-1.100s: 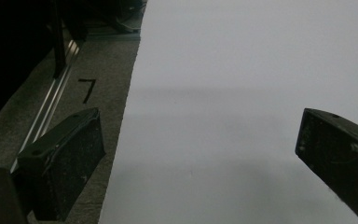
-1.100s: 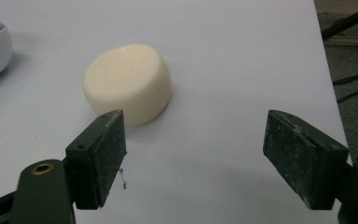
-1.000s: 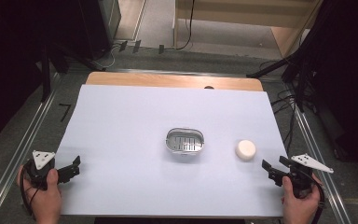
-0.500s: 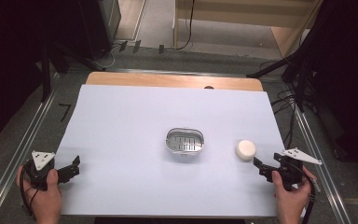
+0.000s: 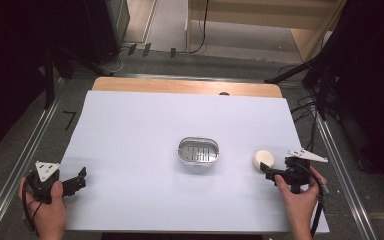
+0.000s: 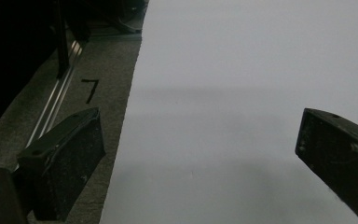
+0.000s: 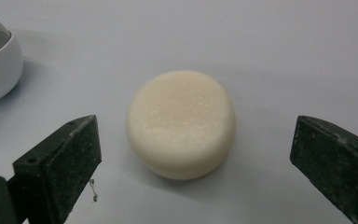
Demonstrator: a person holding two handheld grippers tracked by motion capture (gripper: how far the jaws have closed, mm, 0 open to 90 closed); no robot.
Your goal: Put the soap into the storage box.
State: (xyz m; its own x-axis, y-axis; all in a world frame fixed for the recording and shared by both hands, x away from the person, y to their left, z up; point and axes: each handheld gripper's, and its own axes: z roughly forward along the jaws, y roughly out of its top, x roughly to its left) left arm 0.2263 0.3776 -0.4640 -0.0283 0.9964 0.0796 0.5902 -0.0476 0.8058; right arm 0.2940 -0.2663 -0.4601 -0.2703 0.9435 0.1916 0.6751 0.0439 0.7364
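A big white sheet (image 5: 145, 150) covers the wooden table (image 5: 180, 86), and everything sits on it. In the middle of the sheet is a small oval metal dish with white sides (image 5: 198, 152), and it has little slots in its bottom. To the right of the dish, a little apart from it, lies a round, flat, cream-coloured bar of soap (image 7: 182, 123). It rests flat on the sheet near the right edge. The right gripper (image 5: 270, 172) is just in front of the soap, and its two black jaws are spread wide, one on each side of the soap, not touching it. The left gripper (image 5: 80, 179) is far away at the left edge of the sheet, with its jaws spread too and nothing between them. The soap looks small and light, so it should be easy to lift. It looks hard enough to keep its shape, but its rounded sides may be slippery, and a hard squeeze could dent it. The best place to hold it is likely across the middle of its round side, with one jaw on each side and a soft, even squeeze.
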